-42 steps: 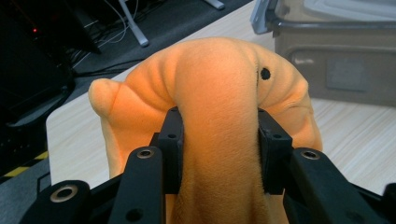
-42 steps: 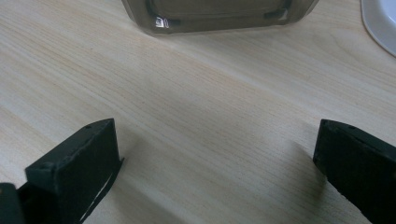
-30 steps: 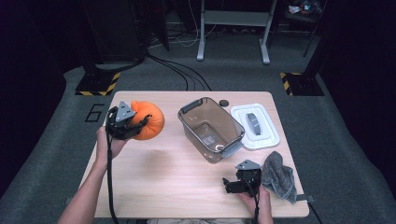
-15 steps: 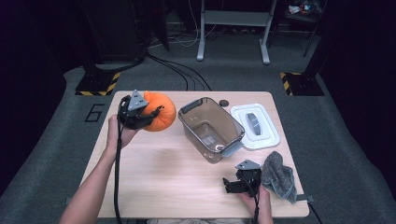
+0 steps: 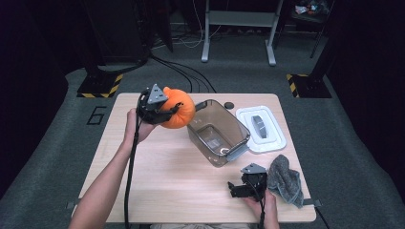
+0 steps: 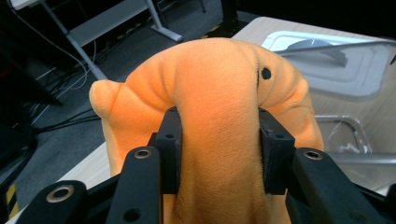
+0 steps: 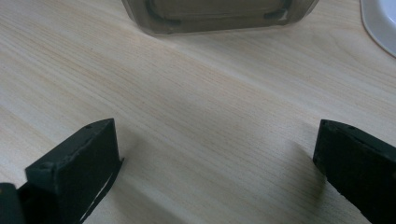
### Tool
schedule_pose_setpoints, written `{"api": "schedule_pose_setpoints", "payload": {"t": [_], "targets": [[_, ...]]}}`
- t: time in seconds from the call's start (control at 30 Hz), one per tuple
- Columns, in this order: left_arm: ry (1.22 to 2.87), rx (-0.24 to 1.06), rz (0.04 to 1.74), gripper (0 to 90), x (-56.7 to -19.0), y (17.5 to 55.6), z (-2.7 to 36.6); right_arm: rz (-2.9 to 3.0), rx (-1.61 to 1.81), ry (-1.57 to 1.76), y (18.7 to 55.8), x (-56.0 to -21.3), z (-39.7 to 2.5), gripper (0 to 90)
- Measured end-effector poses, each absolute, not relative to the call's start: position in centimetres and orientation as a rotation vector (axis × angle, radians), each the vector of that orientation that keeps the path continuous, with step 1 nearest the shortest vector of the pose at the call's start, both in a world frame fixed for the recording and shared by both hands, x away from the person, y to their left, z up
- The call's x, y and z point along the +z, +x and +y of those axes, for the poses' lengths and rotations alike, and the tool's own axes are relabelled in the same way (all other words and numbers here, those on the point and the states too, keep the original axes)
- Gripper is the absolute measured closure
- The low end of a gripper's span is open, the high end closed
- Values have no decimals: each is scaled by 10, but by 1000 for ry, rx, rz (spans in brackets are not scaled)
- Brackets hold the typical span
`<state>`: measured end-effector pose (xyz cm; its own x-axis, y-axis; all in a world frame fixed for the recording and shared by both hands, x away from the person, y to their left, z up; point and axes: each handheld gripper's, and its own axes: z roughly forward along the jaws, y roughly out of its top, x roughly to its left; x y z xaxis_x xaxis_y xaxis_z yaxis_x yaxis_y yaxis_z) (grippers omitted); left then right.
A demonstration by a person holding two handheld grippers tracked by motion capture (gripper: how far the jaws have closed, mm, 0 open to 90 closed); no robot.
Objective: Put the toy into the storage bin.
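Left gripper [image 5: 165, 110], jaws clamped on soft orange plush pumpkin [image 5: 177, 108]: centre over clear plastic bin [image 5: 218, 131] before releasing; right gripper [image 5: 241, 187] rests wide open, empty.

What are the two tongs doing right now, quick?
Left tongs: closed, squeezing the orange plush toy.
Right tongs: open, holding nothing, low over the table.

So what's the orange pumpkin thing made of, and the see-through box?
The orange pumpkin looks like soft plush: fuzzy nap, and it bulges where the left hand-held gripper squeezes it. The box seems to be smoky, glossy clear plastic, since its floor shows through.
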<state>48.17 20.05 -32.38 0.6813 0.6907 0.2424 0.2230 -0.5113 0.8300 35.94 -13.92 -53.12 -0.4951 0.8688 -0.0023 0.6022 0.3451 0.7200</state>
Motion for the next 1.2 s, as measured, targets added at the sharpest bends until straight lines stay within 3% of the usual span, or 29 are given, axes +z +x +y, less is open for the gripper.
{"api": "schedule_pose_setpoints", "payload": {"t": [0.47,1.2], "targets": [[2074,678,644,599,-318,497,157,2230,946,1292,359,-531,-139,0],[2151,567,559,590,-348,512,102,2228,943,1296,359,-531,-139,0]]}}
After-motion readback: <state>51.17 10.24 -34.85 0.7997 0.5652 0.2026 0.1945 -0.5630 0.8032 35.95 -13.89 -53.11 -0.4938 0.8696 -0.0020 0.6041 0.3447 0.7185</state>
